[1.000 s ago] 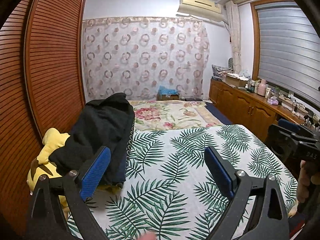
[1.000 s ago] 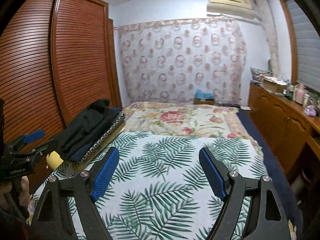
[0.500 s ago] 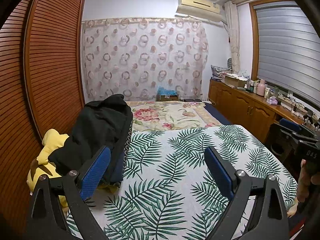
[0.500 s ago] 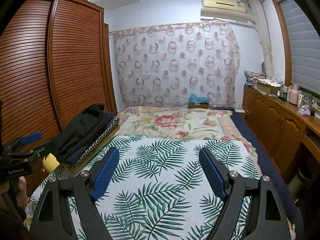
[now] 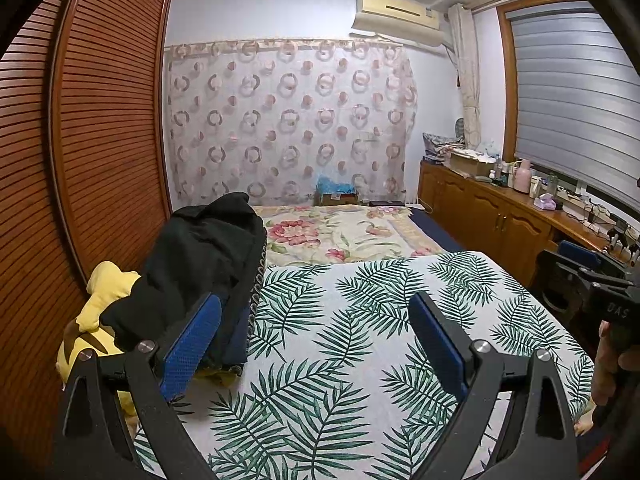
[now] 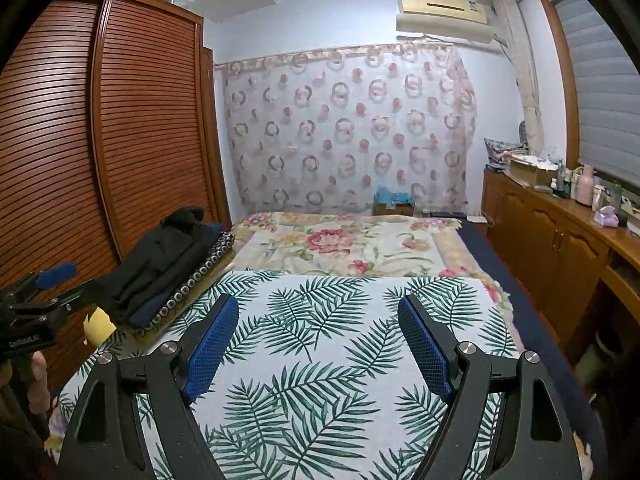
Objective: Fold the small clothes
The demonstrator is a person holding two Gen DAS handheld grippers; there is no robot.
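Your left gripper (image 5: 316, 344) hangs over the palm-leaf sheet (image 5: 360, 320) on the bed with its jaws wide and nothing between them, and your right gripper (image 6: 318, 344) hangs over the same sheet, its jaws just as wide and just as empty. The clothes lie in a heap at the bed's left edge, against the slatted wardrobe doors (image 5: 100, 140): a black garment (image 5: 192, 264) is draped on top, a dark blue one shows under its near end, and a yellow plush toy (image 5: 100, 320) pokes out beside them. Neither gripper touches the heap; your left one is just beside it, your right one well apart. As for containers, a cardboard box (image 6: 394, 206) stands at the far end of the bed below the ring-patterned curtain (image 6: 348, 128), with something blue in it that you cannot make out. Another open box (image 6: 532, 170) sits on the wooden cabinet (image 6: 560, 240) along the right wall, among bottles and a pink flask (image 6: 586, 190); its contents are unclear.
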